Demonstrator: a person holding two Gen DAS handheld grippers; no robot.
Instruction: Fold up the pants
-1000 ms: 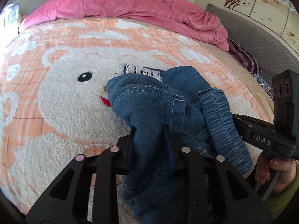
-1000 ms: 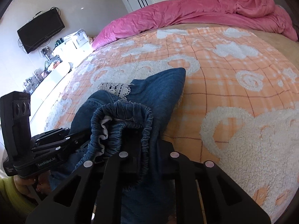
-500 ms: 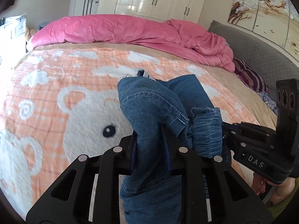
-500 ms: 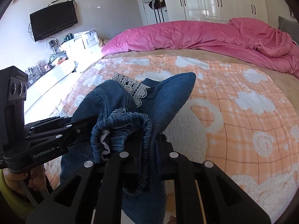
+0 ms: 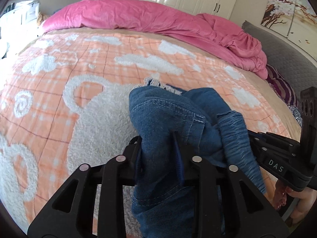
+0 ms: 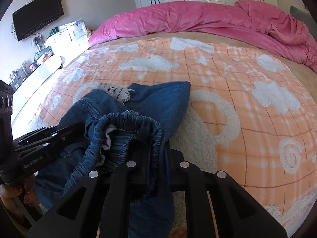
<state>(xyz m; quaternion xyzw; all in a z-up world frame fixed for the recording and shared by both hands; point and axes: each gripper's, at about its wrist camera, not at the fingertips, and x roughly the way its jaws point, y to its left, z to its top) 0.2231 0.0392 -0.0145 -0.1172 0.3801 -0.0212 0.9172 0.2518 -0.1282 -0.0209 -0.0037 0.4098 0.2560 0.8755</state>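
A: Your 2 grippers lift the blue denim pants (image 5: 170,119) above the orange bear-pattern blanket (image 5: 95,75). Your left gripper (image 5: 158,148) is clamped on a thick fold of denim; its jaws have just been opening a little, cloth filling the gap between them.

B: And the right?

A: Your right gripper (image 6: 156,158) is clenched on the gathered elastic waistband (image 6: 126,130), pinched tight. The bunched pants hang between both tools, the lace-trimmed hem (image 6: 116,91) draped toward the blanket.

B: Behind them?

A: A rumpled pink duvet (image 6: 198,19) lies along the bed's far edge, well apart from the pants.
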